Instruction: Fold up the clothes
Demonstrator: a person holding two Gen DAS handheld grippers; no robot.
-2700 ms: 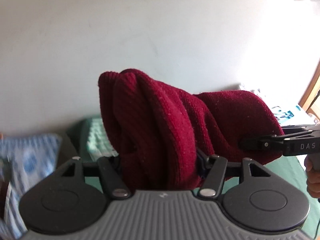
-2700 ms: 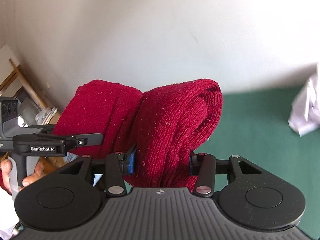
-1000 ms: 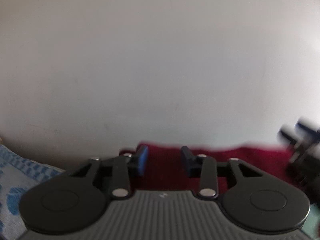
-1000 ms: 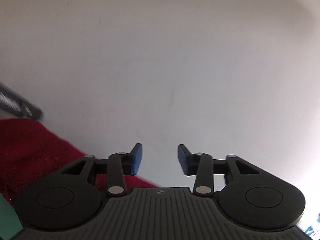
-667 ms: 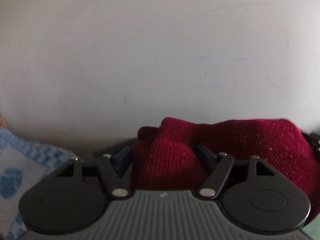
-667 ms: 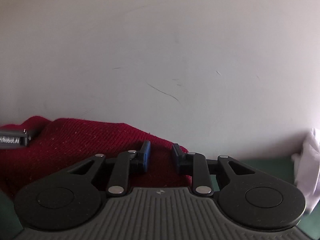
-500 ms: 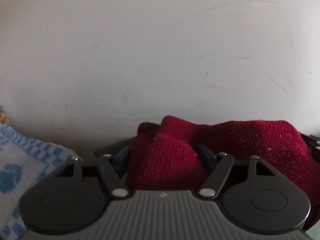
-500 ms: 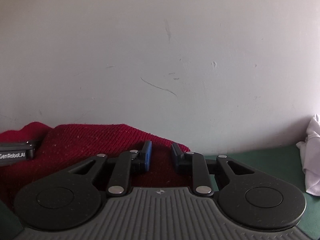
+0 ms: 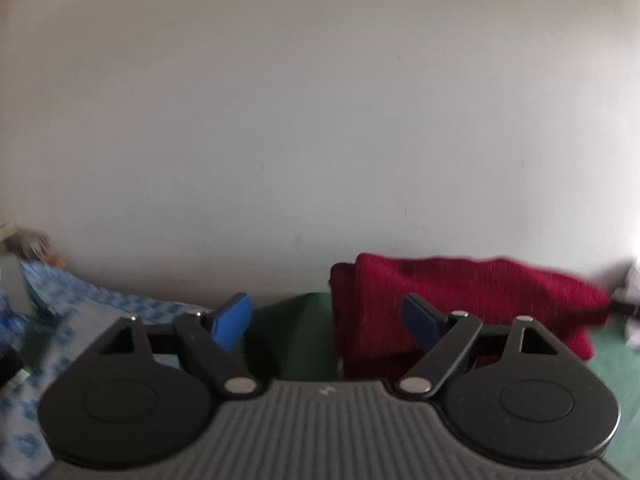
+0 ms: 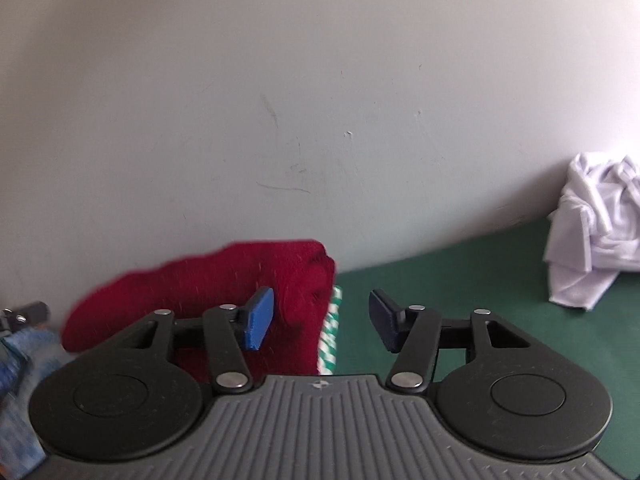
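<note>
A folded dark red knit garment [image 9: 460,300] lies on the green surface [image 9: 296,344] against the white wall. In the left wrist view it sits ahead and to the right, behind the right finger. My left gripper [image 9: 328,320] is open and holds nothing. In the right wrist view the same red garment [image 10: 224,280] lies ahead to the left, resting on a green-and-white patterned cloth [image 10: 330,336]. My right gripper [image 10: 322,320] is open, its blue pads apart, with the garment's right end behind the left finger.
A blue-and-white checked cloth [image 9: 68,320] lies at the left in the left wrist view. A crumpled white garment [image 10: 592,232] sits at the right on the green surface [image 10: 460,280] by the wall. The white wall stands close behind everything.
Both grippers have let go of the red garment and opened. The left has shifted left of it and the right has shifted right; the garment now rests by the wall.
</note>
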